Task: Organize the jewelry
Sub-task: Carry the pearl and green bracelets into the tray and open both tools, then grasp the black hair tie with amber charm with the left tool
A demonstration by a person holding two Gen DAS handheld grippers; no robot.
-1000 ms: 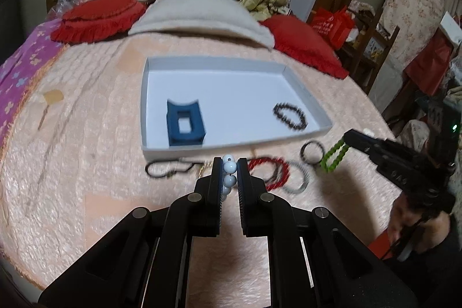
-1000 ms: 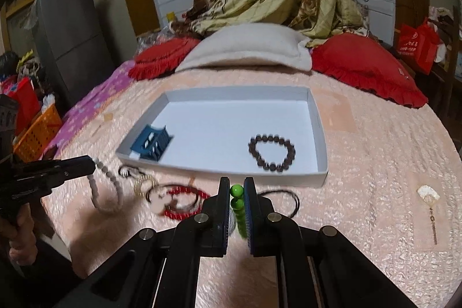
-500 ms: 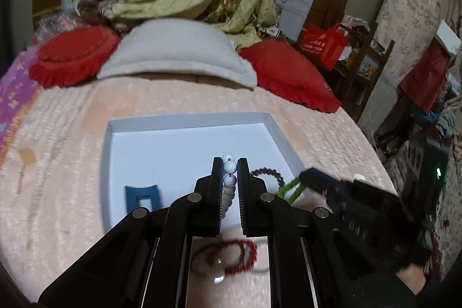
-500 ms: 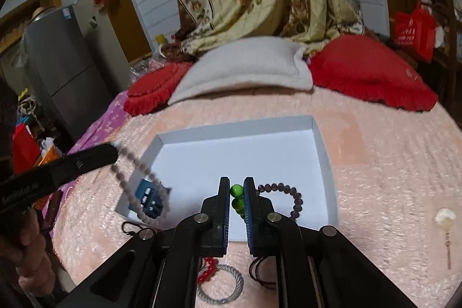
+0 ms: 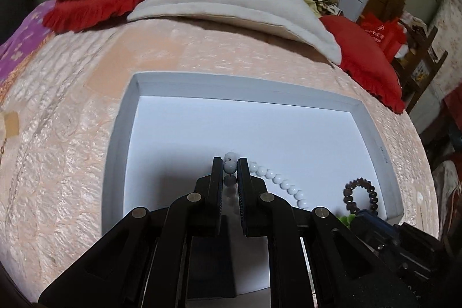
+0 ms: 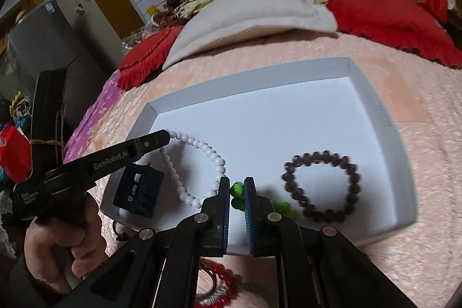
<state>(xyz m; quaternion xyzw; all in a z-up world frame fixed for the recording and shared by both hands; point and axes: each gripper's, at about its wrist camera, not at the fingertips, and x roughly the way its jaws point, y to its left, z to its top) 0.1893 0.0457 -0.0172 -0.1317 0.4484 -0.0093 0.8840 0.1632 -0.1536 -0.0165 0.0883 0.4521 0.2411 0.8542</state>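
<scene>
My left gripper [image 5: 230,167] was clamped on the white bead bracelet [image 6: 199,163], whose loop draped down onto the floor of the shallow white tray [image 6: 384,117] on the pink bedspread [image 5: 57,134]. My right gripper [image 6: 237,189] pinched the green bead bracelet [image 6: 281,206] over the tray's near edge, its beads trailing onto the tray floor. Inside the tray lay a dark brown bead bracelet [image 6: 322,182] toward the right side and a small dark blue box [image 6: 141,189] in the near left corner. A red bead bracelet [image 6: 222,283] lay outside on the bedspread, just before the tray.
</scene>
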